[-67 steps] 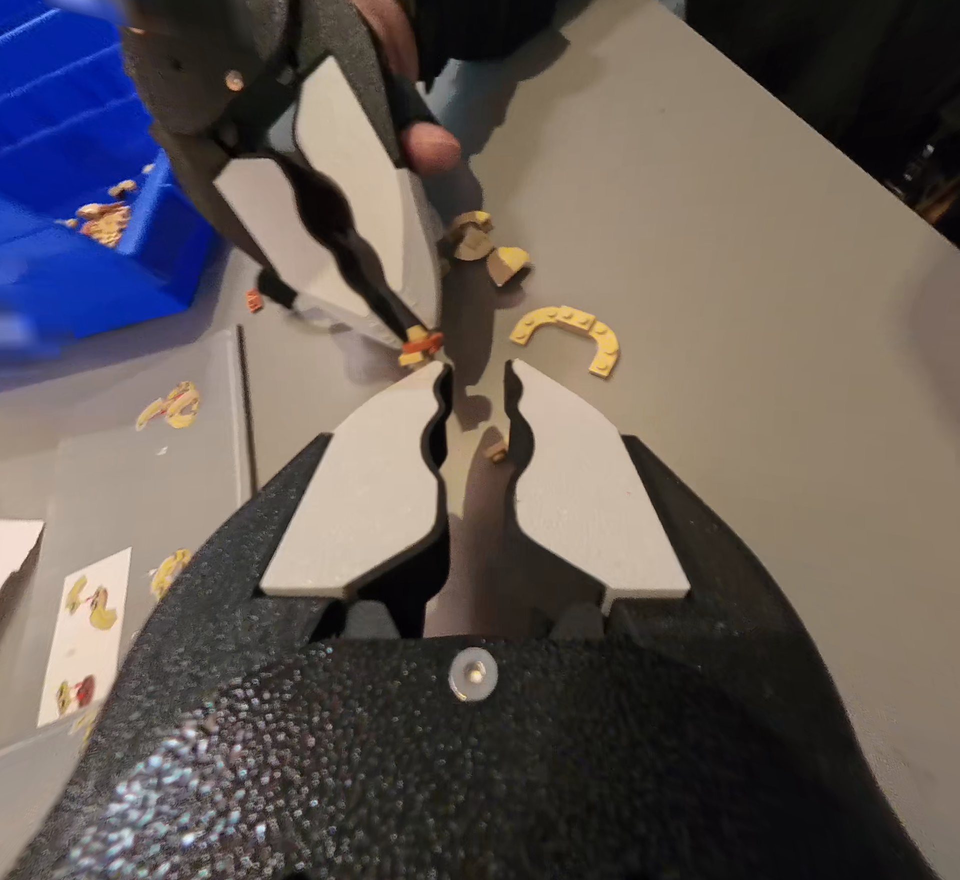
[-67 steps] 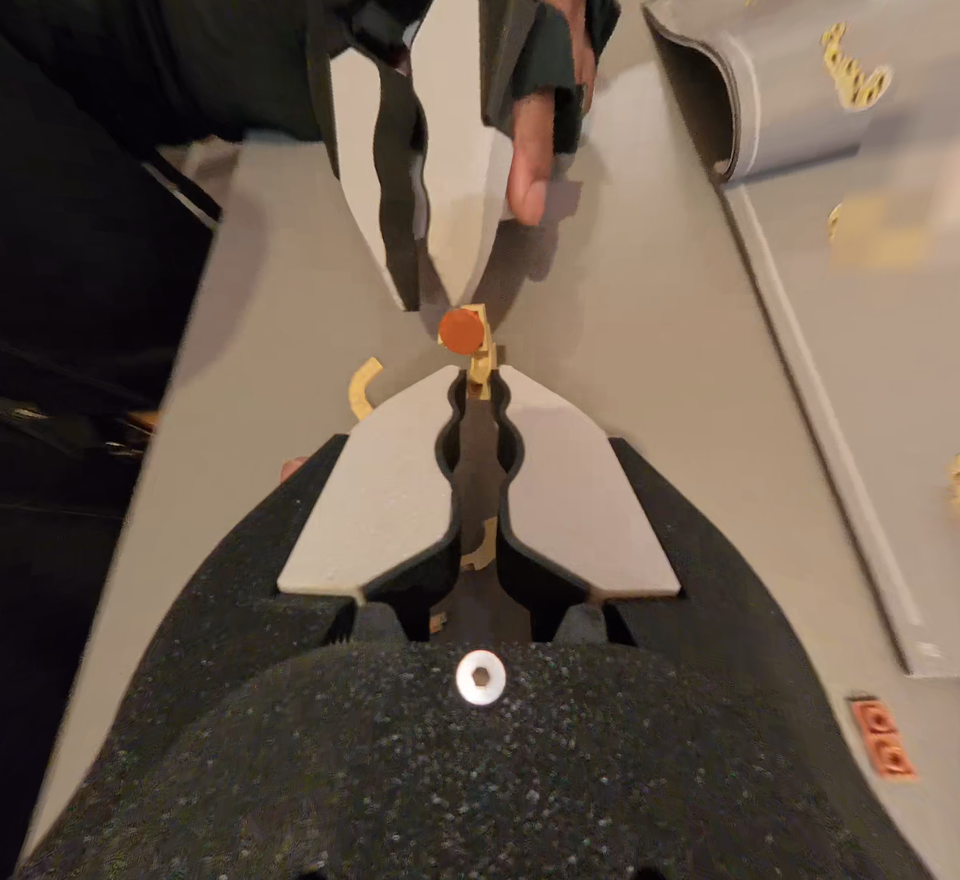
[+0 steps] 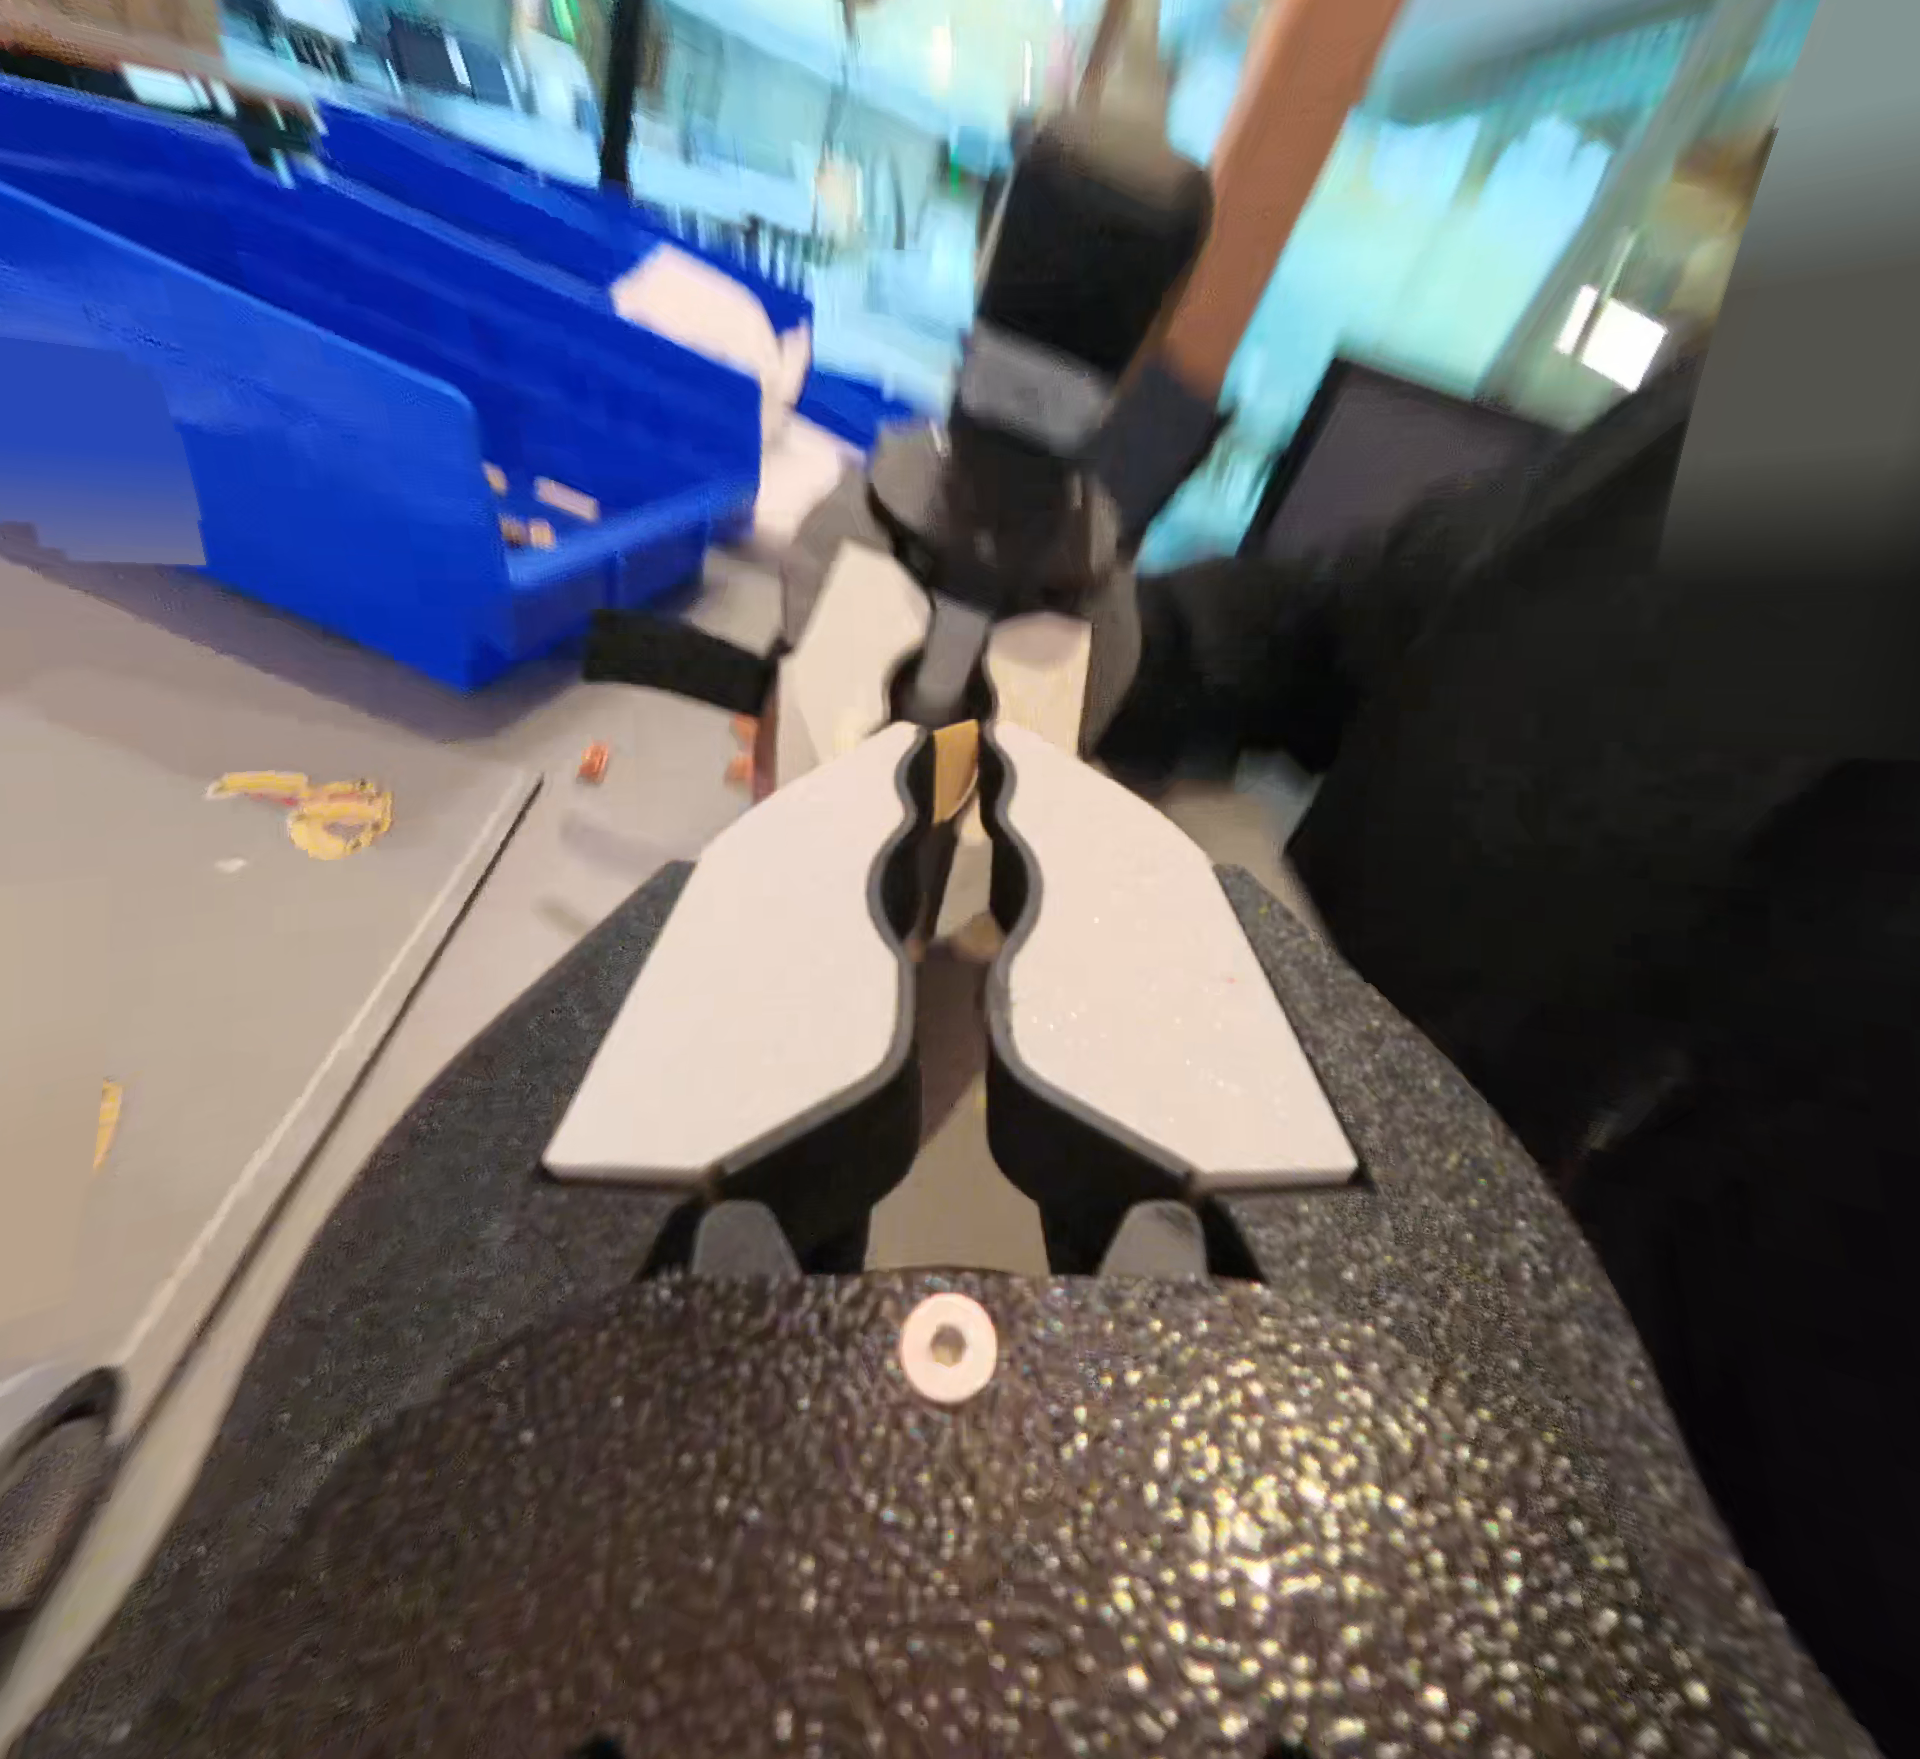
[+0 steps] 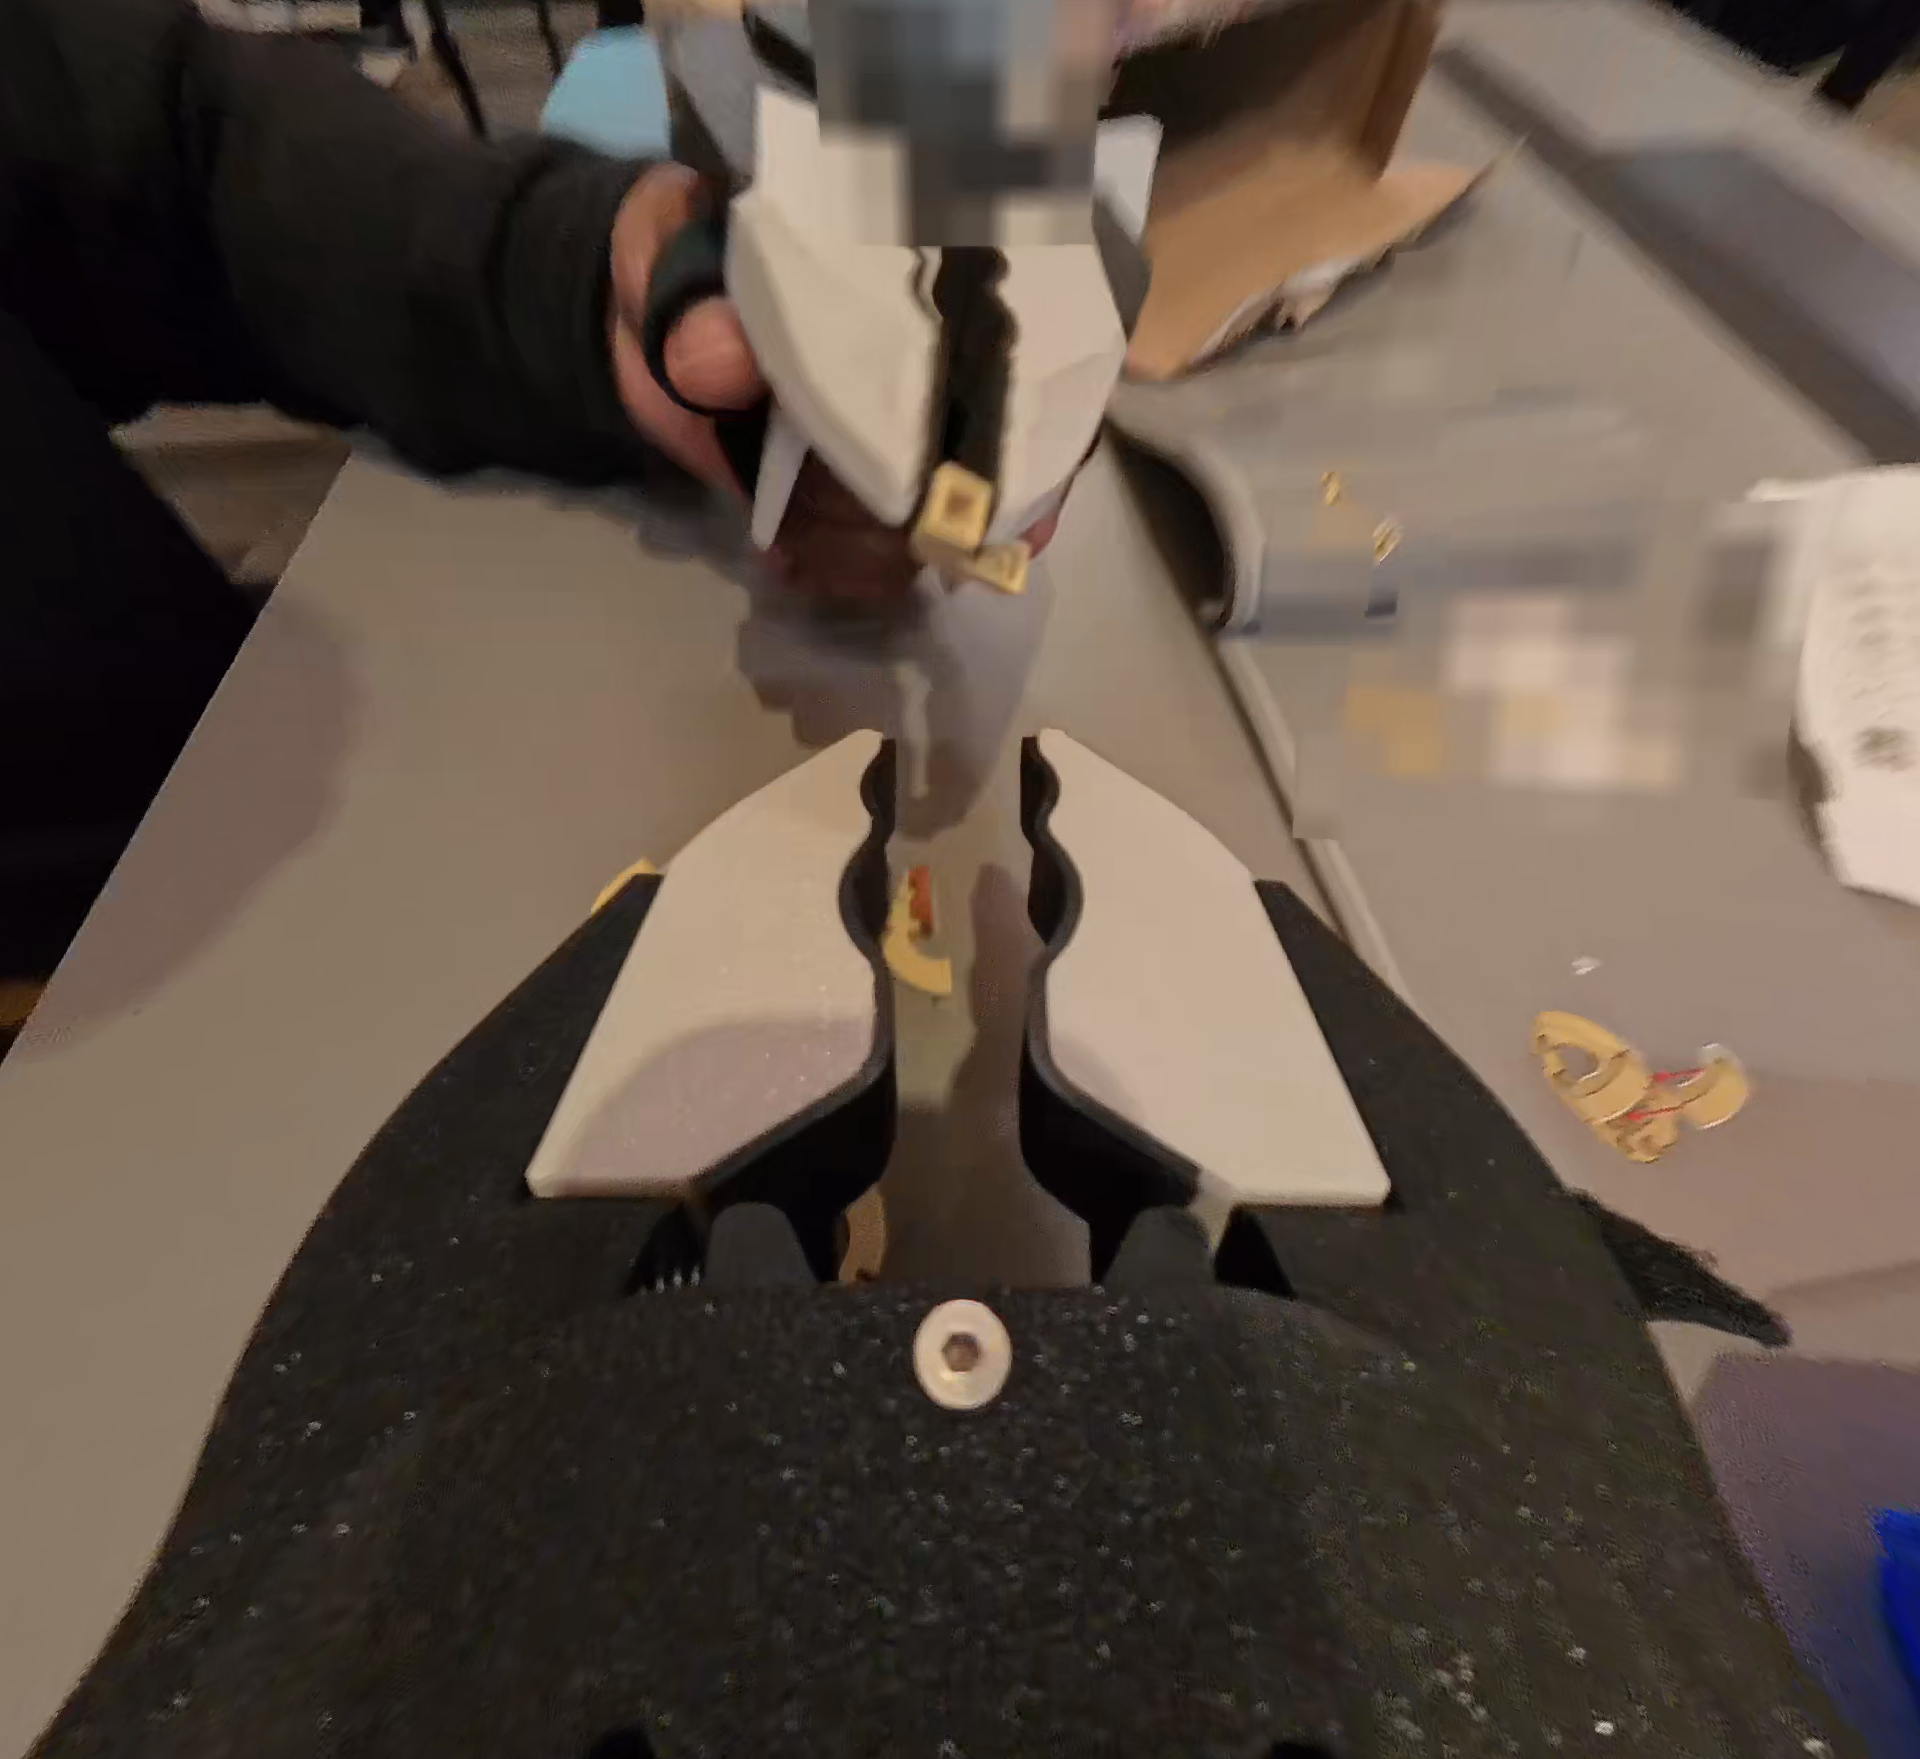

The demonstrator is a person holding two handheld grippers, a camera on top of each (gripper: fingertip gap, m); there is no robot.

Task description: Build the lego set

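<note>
While both views are smeared by motion, we find the left gripper pinching a small tan piece at its tips; seen from the right wrist view, that same gripper points tip-down toward the table with the tan piece showing a square hollow face, and a second tan bit touching it just beyond the tips. The right gripper stands slightly spread with nothing between its pads; a yellow curved piece lies on the table beneath its gap, apart from it. The held piece sits straight ahead of the right gripper and above its line, tips of the two grippers facing each other, near but not touching. We judge the left gripper is the holder and the right the nearer free tool for any mating press. The piece's long axis cannot be told. Loose yellow pieces lie to the right gripper's right; a blue bin stands to the left gripper's left. The main risk, in our judgement, is the small piece twisting out of the pinch.
</note>
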